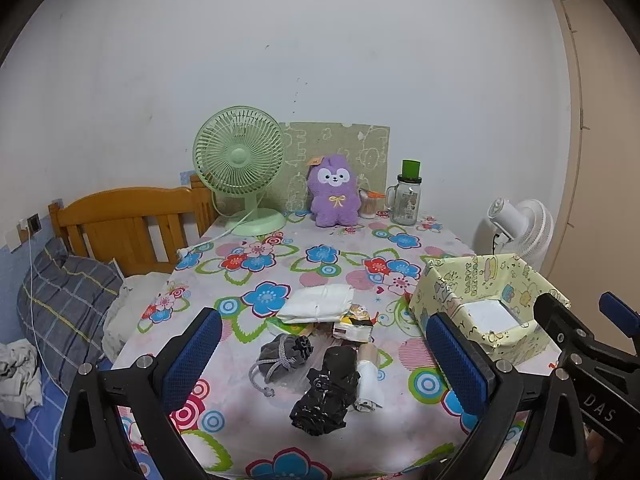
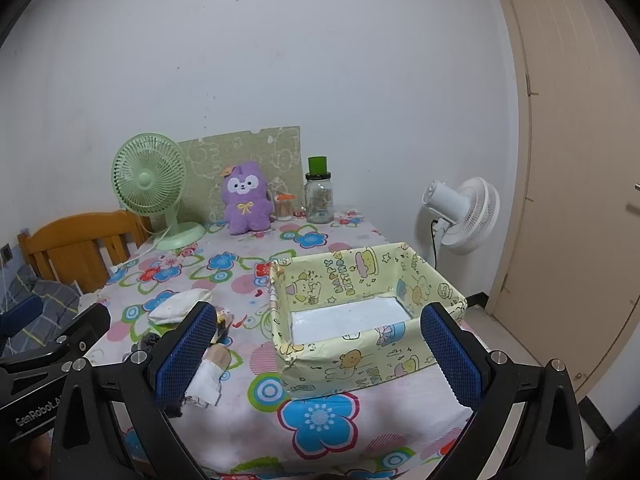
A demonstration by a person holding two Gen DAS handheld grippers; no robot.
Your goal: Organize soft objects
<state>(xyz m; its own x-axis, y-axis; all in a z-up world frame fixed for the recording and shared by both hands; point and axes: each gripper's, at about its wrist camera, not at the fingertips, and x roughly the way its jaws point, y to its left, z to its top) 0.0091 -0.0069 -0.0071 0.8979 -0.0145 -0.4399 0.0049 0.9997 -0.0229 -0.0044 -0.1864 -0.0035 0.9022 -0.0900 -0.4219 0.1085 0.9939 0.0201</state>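
Hovering above the near edge of the flowered table [image 1: 320,264], tilted slightly downward: left gripper [image 1: 324,356] and right gripper [image 2: 322,354], both spread wide, nothing between the blue pads. Ahead of the left: five soft items clustered together — white pouch [image 1: 318,305], grey drawstring bag [image 1: 280,358], black bundle [image 1: 326,392], white roll [image 1: 367,376], small printed packet [image 1: 355,322]. Ahead of the right, just beside the cluster: one yellow paper-covered box [image 2: 360,364], open-topped. Along the wall: purple plush [image 1: 334,190], green fan [image 1: 240,168], glass jar [image 1: 408,200]. Off the table: white fan [image 2: 460,212].
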